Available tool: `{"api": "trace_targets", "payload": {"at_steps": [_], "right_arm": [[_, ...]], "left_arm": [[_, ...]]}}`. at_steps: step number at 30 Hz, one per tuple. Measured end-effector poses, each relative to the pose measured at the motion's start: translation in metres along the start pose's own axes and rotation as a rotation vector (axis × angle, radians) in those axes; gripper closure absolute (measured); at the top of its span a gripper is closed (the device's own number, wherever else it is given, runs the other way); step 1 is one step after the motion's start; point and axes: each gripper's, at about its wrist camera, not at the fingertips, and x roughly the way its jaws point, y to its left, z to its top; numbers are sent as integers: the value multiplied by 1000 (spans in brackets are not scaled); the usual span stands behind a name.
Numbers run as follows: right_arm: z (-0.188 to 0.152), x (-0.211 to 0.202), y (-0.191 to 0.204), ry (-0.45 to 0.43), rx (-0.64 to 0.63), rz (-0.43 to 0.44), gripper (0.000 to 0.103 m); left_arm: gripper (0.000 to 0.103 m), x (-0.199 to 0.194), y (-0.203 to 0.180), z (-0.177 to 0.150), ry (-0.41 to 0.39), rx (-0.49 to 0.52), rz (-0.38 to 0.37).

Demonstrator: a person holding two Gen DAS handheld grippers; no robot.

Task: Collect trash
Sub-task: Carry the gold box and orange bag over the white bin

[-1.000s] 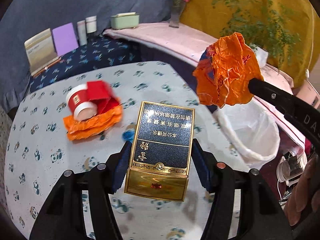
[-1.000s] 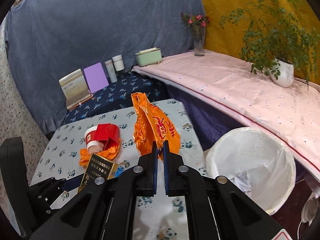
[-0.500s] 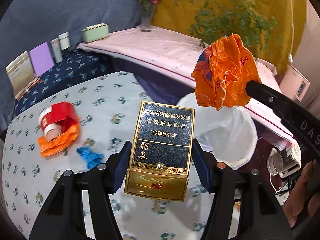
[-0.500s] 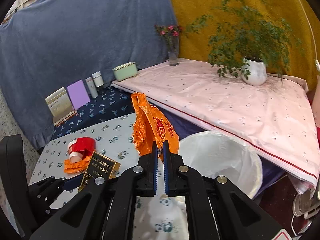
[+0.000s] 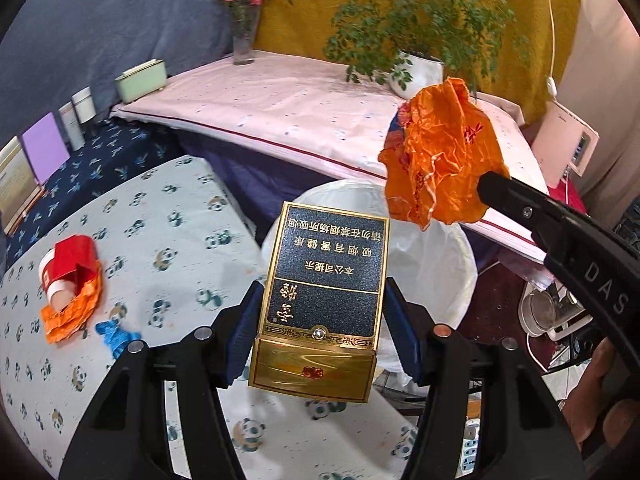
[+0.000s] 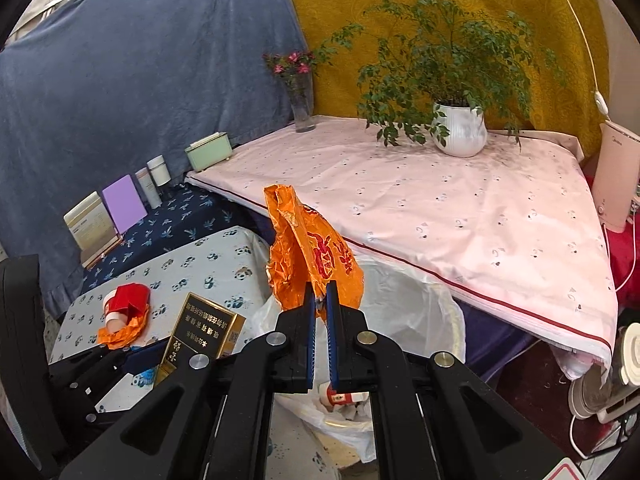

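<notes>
My left gripper (image 5: 320, 300) is shut on a black and gold cigarette box (image 5: 324, 280), held flat between its blue pads over the rim of a white-lined trash bin (image 5: 436, 264). My right gripper (image 6: 319, 292) is shut on a crumpled orange wrapper (image 6: 308, 256), which hangs above the same trash bin (image 6: 408, 308); the left wrist view shows this orange wrapper (image 5: 440, 152) at upper right. On the panda-print table (image 5: 160, 240) lie a red and white paper cup (image 5: 66, 272), another orange wrapper (image 5: 68, 316) and a small blue scrap (image 5: 114, 334).
A pink-covered bench (image 6: 460, 208) runs behind the bin with a potted plant (image 6: 460, 128), a flower vase (image 6: 302, 100) and a green box (image 6: 208, 152). Books and jars (image 6: 116, 208) stand on the dark blue cloth. A kettle (image 6: 608, 380) and cables sit at the right.
Both grippers have swung right from over the table to over the trash bin, each still holding its item. The cup and wrapper on the table have slid toward the left of both views.
</notes>
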Motion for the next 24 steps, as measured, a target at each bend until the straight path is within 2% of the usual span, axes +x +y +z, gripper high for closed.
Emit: {"api": "trace_targets", "payload": {"at_steps": [18, 24], "right_arm": [[-6, 17, -30, 33, 49, -34, 98], [-7, 21, -39, 27, 93, -42, 89]], "left_arm": [[46, 32, -20, 9, 35, 40, -28], [46, 40, -19, 9, 47, 38, -27]]}}
